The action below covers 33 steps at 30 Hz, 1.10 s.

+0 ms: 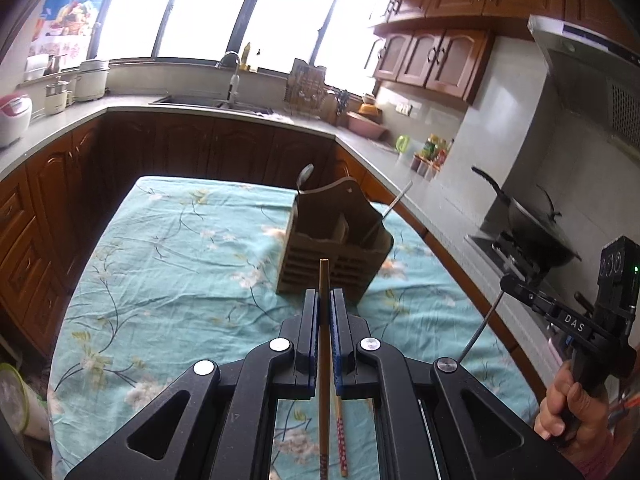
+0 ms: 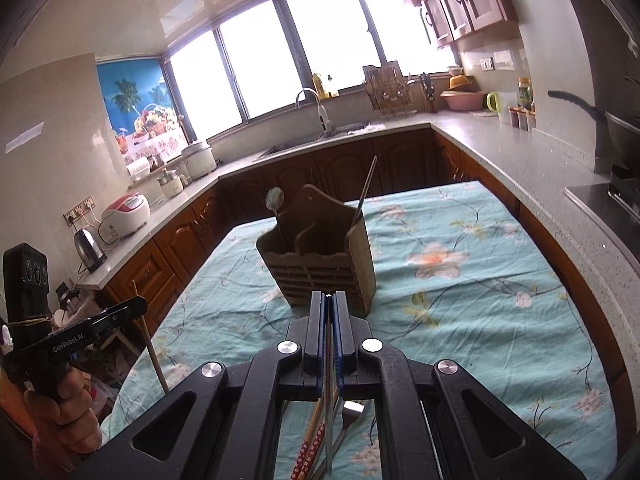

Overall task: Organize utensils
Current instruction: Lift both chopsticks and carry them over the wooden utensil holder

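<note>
A table under a teal floral cloth (image 1: 168, 240) fills the middle of a kitchen with brown cabinets, grey counters and bright windows. A wooden caddy (image 1: 334, 248) stands on it, holding a spoon (image 1: 306, 176) and a metal rod. The left gripper (image 1: 324, 300) clamps a chopstick (image 1: 323, 344); the right gripper (image 2: 329, 304) clamps a thin metal utensil (image 2: 328, 420). More chopsticks (image 2: 310, 444) and a fork (image 2: 348, 420) lie below.
</note>
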Motion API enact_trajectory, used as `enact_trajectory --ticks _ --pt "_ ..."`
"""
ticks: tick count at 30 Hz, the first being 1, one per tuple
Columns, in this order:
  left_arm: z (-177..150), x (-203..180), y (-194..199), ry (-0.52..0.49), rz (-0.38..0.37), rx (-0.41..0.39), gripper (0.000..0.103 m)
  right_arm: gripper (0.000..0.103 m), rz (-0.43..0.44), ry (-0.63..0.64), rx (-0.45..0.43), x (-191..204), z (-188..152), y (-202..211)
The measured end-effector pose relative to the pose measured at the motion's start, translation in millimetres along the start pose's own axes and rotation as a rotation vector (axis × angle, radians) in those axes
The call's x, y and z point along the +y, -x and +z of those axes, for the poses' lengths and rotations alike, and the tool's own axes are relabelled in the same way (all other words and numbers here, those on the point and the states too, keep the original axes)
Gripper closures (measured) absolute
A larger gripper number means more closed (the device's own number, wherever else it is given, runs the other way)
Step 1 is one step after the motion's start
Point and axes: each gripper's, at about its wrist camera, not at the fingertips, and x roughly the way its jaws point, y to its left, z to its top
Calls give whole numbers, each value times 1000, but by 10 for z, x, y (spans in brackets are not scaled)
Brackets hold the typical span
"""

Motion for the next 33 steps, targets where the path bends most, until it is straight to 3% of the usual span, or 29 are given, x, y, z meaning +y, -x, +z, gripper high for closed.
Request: enact_trajectory --ticks 9,18,24,33 --pt "74 81 7 56 27 -93 99 100 4 -2 -56 4 178 0" --pt "365 -3 -125 72 46 -255 99 100 13 -17 -153 -3 524 -12" --pt "576 -35 -427 74 57 -349 99 100 3 -25 -222 -30 886 -78" --pt "788 61 -1179 140 79 -420 99 100 -19 -38 -331 -69 1365 -245"
